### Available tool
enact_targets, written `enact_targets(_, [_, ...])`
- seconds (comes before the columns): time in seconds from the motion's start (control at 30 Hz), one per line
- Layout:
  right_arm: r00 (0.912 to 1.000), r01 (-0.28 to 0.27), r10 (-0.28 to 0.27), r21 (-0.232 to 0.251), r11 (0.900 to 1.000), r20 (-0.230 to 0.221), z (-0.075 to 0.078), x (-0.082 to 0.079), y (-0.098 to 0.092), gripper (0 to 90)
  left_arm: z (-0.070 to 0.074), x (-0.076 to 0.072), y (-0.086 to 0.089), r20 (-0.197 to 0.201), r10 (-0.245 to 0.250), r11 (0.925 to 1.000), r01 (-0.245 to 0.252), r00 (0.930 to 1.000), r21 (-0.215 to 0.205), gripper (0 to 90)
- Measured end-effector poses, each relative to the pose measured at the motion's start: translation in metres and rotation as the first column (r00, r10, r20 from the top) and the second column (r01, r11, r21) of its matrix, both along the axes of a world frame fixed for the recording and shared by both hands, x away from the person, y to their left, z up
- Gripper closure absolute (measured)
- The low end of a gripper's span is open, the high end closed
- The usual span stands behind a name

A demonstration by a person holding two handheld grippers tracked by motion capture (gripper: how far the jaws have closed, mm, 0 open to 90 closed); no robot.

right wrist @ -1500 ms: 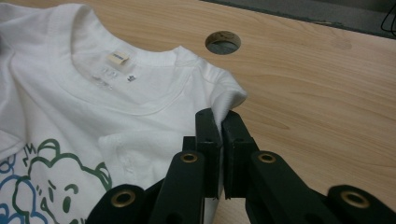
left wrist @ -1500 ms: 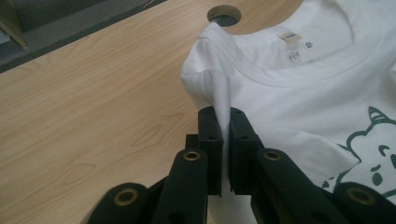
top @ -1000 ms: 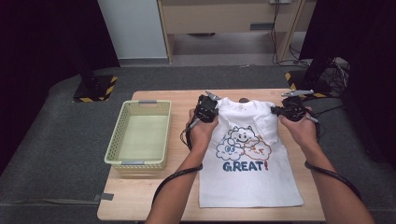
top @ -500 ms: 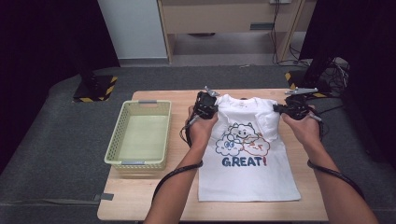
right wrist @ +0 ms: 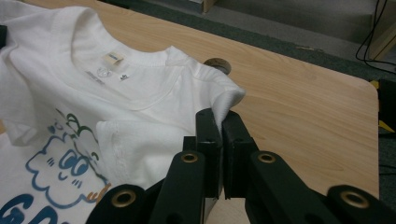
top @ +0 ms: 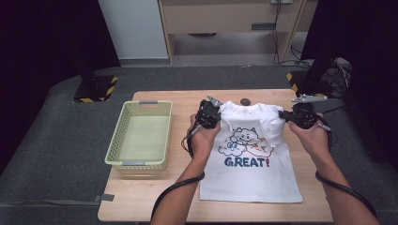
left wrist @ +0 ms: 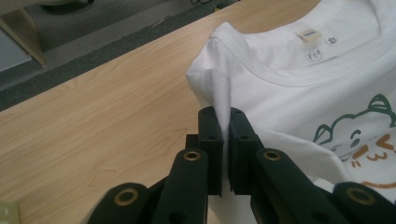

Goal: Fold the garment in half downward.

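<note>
A white T-shirt (top: 251,168) with cartoon animals and the word GREAT lies face up on the wooden table (top: 155,194), collar at the far end. My left gripper (top: 217,117) is shut on the shirt's left shoulder fold (left wrist: 222,95), which stands up pinched between the jaws. My right gripper (top: 283,116) is shut on the right shoulder fold (right wrist: 225,103). Both sleeves are folded in over the chest. The collar label (right wrist: 113,58) shows in the right gripper view.
A pale green plastic basket (top: 141,136) stands on the table's left part, with nothing in it. A small dark round object (top: 244,101) lies just beyond the collar. The table's far edge (top: 187,92) is close behind the grippers. Cables trail from both grippers.
Both grippers have drawn toward the person with the shoulders pinched, and the top of the shirt has come nearer. The shirt's upper part is narrower and more bunched.
</note>
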State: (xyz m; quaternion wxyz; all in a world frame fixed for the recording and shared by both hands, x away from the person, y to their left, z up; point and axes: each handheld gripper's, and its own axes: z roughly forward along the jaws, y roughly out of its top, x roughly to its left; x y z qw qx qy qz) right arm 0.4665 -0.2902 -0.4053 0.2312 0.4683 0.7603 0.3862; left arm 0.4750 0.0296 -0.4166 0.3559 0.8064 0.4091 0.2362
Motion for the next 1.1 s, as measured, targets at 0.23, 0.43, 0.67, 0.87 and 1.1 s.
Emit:
enact_targets(0.23, [0.9999, -0.015, 0.015, 0.004, 1.000, -0.007, -0.008, -0.019, 0.002, 87.4, -0.009, -0.021, 0.005, -0.010, 0.005, 0.9997, -0.006, 0.9999, -0.024, 86.2])
enact_targets(0.43, [0.9994, -0.031, 0.031, 0.000, 1.000, -0.014, -0.016, -0.034, 0.005, 87.4, -0.017, -0.036, 0.009, -0.032, 0.012, 0.9987, -0.014, 0.9994, -0.049, 86.2])
enact_targets(0.67, [0.9992, -0.039, 0.039, 0.000, 0.999, -0.012, -0.020, -0.049, 0.006, 87.3, -0.021, -0.053, 0.009, -0.033, 0.006, 0.9992, -0.007, 0.9994, -0.039, 86.1])
enact_targets(0.87, [0.9983, -0.051, 0.051, -0.001, 0.999, -0.028, -0.028, -0.061, 0.009, 87.2, -0.027, -0.069, 0.009, -0.046, 0.002, 0.9998, -0.003, 0.9989, -0.022, 85.9])
enact_targets(1.1, [0.9974, -0.054, 0.054, -0.013, 0.998, -0.048, -0.047, -0.081, 0.009, 87.0, -0.045, -0.090, 0.007, -0.060, -0.006, 1.0000, 0.006, 0.9982, 0.002, 85.3])
